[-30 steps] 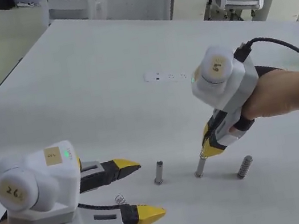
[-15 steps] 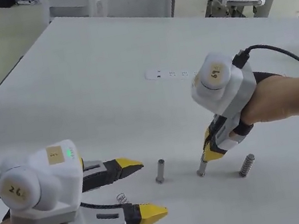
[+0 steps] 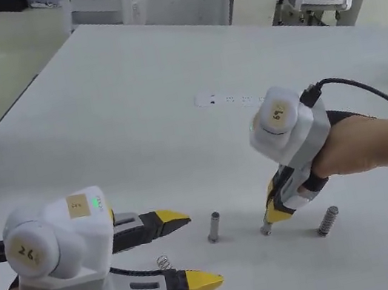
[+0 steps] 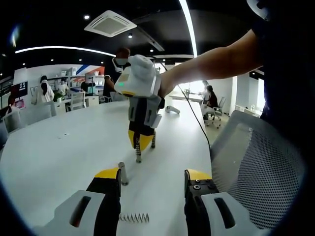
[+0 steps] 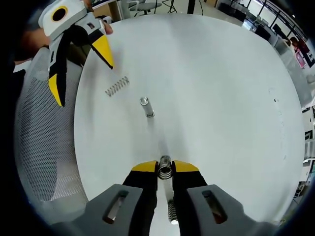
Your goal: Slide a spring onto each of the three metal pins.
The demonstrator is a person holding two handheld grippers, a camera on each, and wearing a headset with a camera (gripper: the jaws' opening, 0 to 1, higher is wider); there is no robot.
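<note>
Hidden: the tips of the right gripper (image 3: 275, 214) cover the top of the middle pin (image 3: 267, 229), which stands just right of the bare pin (image 3: 214, 227). The head view gives only that pin's foot, so I cannot tell how far the held spring (image 5: 165, 167) sits over it. In the left gripper view the same spot is small and hard to read.

Right gripper view: jaws closed to a narrow slit, pinching the held spring end-on between the yellow tips. The middle pin is concealed behind the coil. A second coil shows through the gap lower down between the jaw bodies; I cannot tell what it sits on.

The head view adds the sprung pin (image 3: 328, 220), which stands past the middle pin from the bare pin and leans slightly.

Left gripper (image 3: 190, 251): jaws wide apart, gripping nothing. The loose spring (image 3: 163, 261) lies flat on the table (image 3: 135, 110), near-left of the bare pin, between the two fingers (image 3: 170, 216) and touching neither. The bare pin stands upright, just off one yellow tip.
</note>
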